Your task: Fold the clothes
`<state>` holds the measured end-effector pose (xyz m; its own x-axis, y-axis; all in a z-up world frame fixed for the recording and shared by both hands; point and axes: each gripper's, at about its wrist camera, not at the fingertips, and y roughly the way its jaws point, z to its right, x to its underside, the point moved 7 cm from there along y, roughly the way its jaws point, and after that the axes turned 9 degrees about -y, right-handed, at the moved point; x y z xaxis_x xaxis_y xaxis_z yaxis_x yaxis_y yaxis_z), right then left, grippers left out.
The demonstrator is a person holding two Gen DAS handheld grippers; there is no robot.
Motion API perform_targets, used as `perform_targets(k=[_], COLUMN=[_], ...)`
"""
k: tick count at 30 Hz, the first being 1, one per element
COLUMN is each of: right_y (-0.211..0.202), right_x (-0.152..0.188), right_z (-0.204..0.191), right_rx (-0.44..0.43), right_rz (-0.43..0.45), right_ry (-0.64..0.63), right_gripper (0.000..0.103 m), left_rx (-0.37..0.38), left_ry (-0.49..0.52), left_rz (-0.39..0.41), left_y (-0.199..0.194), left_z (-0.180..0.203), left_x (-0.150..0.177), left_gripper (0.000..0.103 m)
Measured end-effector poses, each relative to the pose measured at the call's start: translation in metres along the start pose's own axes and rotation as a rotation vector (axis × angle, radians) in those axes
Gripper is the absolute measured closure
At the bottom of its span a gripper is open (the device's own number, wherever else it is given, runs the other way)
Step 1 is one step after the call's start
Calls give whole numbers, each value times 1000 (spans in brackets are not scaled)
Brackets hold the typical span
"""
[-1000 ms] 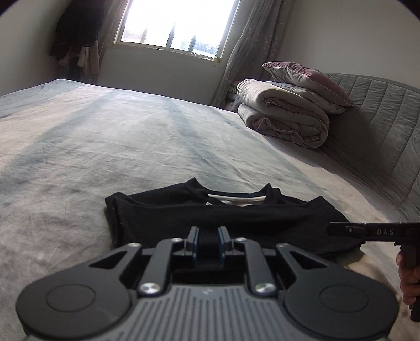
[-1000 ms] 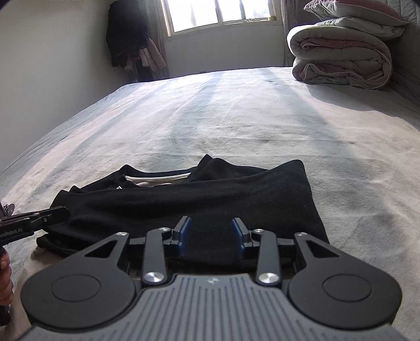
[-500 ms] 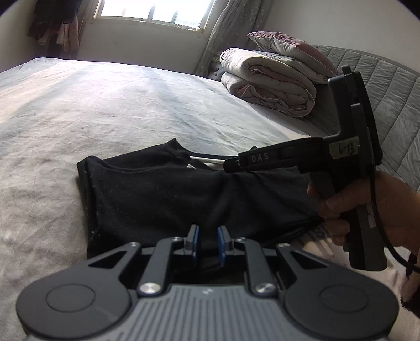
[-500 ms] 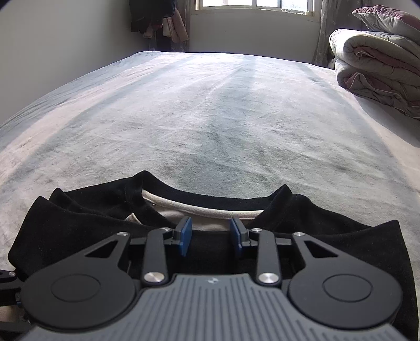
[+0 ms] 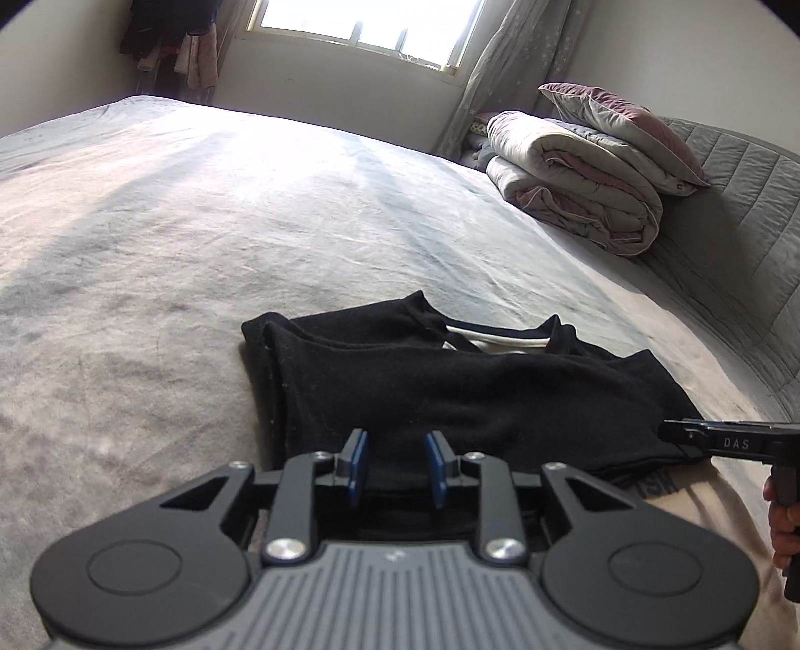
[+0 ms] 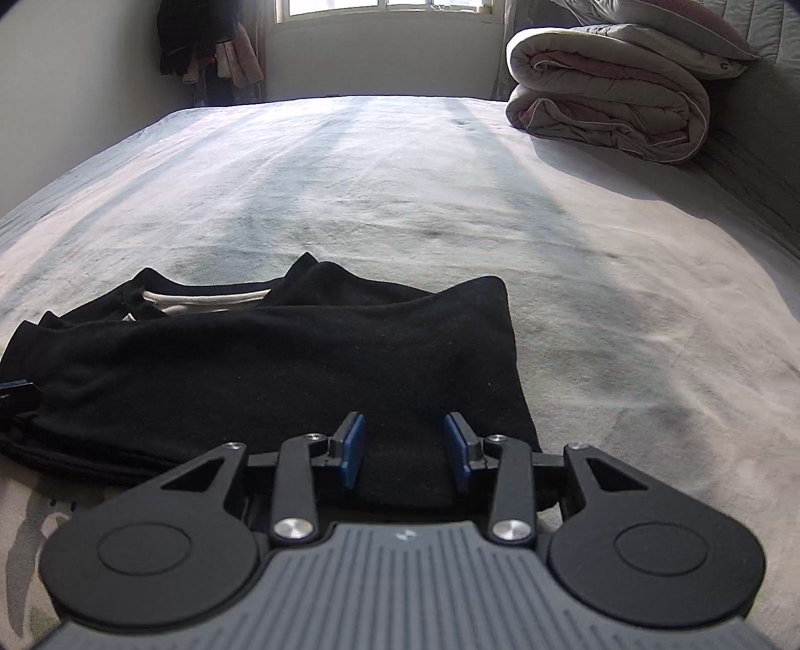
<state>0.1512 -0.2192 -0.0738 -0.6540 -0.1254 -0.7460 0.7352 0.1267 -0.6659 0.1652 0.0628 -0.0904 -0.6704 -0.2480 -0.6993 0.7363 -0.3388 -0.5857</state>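
Note:
A black garment [image 5: 450,385] with a white inner collar lies folded on the grey bed [image 5: 200,240]. My left gripper [image 5: 396,465] is open at the garment's near edge, with the black cloth lying between and under its blue pads [image 5: 356,462]. My right gripper [image 6: 404,457] is also open, over the garment's [image 6: 260,370] near right corner. In the left wrist view the right gripper's tip [image 5: 700,435] touches the garment's right edge, and a hand [image 5: 782,525] holds its handle. The left gripper's tip [image 6: 15,395] shows at the left edge of the right wrist view.
A beige printed cloth [image 5: 700,505] lies under the garment's near side. Folded duvets [image 5: 575,200] and a pillow [image 5: 625,130] are stacked at the back right against a quilted grey headboard [image 5: 740,210]. Clothes [image 5: 170,45] hang in the far left corner beside the window [image 5: 360,30].
My left gripper's fingers have spread apart and let go of the black cloth. The right gripper swung across the left view, then back to the garment's right side.

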Motion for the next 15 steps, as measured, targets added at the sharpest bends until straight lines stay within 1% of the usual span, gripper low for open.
perform_targets(k=[2, 3, 5, 8, 11, 13, 15], right_y=[-13, -20, -33, -52, -71, -83, -92], right_x=[11, 16, 27, 44, 64, 82, 103], right_z=[9, 14, 23, 36, 50, 58, 65], right_rx=[-4, -6, -10, -17, -43, -78, -130], right_rz=[-14, -21, -36, -57, -81, -111, -169], right_ry=[30, 46, 76, 121, 185, 243, 311], right_gripper=[63, 60, 57, 57, 56, 57, 59], left_rx=[10, 18, 31, 43, 26, 4, -17], left_ry=[-4, -9, -31, -51, -66, -67, -56], left_rz=[-8, -21, -72, -129, -193, -230, -249], left_y=[-12, -18, -27, -40, -53, -62, -73], left_z=[0, 0, -2, -1, -2, -3, -4], left_x=[2, 3, 8, 20, 36, 47, 57], left_gripper=[73, 70, 65, 62, 61, 60, 61])
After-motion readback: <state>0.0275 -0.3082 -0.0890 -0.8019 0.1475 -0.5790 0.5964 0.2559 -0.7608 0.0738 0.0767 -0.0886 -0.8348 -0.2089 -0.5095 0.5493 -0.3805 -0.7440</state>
